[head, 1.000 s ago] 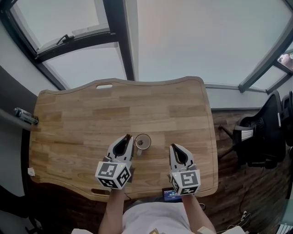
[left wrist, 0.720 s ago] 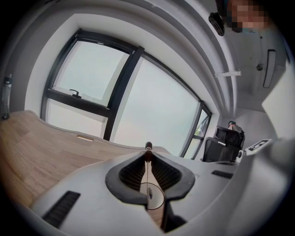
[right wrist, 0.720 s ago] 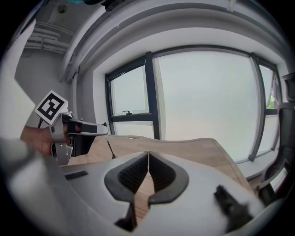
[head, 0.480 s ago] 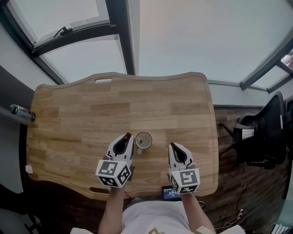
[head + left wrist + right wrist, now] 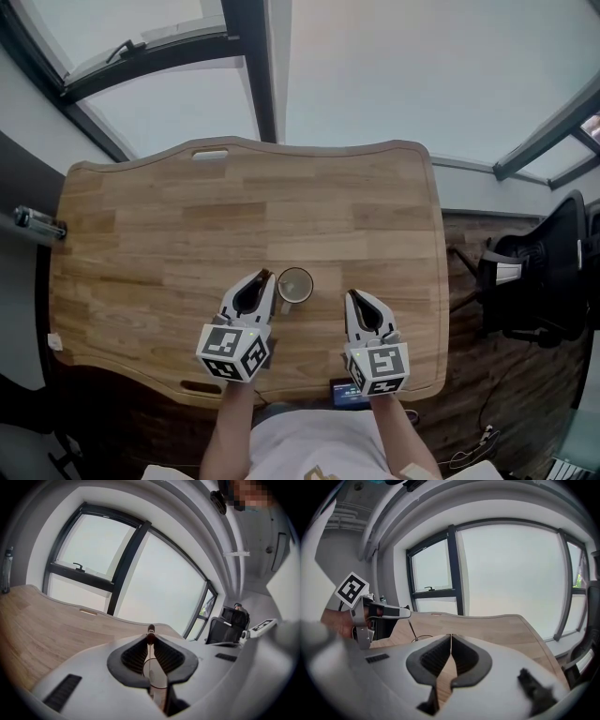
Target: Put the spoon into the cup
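1. One wooden table [image 5: 141, 234] by the windows, with one cup [image 5: 294, 285] on it.
2. Left gripper [image 5: 263, 279] just left of the cup, jaws clamped on one spoon [image 5: 412, 629] that hangs down at the cup's rim.
3. Right gripper [image 5: 354, 298] right of the cup, jaws together and empty.

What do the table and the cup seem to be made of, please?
The table looks like matt wood: light planks with visible grain and joints. The cup is probably clear glass, since the wood colour shows through inside a thin rim, but it is too small to be sure.

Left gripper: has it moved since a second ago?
No. The left gripper still sits just left of the cup, over the same part of the table; only the camera shifted.
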Action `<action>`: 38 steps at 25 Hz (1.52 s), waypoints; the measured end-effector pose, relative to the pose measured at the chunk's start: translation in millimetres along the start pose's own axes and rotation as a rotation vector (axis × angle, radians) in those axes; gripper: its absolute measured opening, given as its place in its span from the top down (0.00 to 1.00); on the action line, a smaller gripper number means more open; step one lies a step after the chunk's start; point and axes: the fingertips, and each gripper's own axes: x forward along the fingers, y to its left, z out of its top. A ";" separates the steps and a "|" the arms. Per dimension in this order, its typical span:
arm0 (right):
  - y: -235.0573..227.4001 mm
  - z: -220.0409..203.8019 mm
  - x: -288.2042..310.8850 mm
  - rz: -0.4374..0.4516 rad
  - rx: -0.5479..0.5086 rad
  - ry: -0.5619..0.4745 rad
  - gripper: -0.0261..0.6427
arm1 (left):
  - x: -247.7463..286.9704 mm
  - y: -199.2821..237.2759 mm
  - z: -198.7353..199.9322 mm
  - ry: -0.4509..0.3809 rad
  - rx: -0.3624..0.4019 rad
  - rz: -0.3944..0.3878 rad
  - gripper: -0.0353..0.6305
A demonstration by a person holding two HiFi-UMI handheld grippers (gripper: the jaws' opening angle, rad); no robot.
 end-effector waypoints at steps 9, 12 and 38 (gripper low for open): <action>1.6 -6.7 5.8 0.015 -0.007 0.021 0.91 | 6.4 5.7 -8.8 0.016 -0.017 0.002 0.87; -0.2 -9.2 7.4 0.012 -0.010 0.025 0.91 | 7.9 6.5 -10.5 0.017 -0.019 0.004 0.87; -11.8 -27.1 30.6 0.036 -0.022 0.081 0.91 | 27.4 10.2 -38.7 0.061 -0.051 0.002 0.87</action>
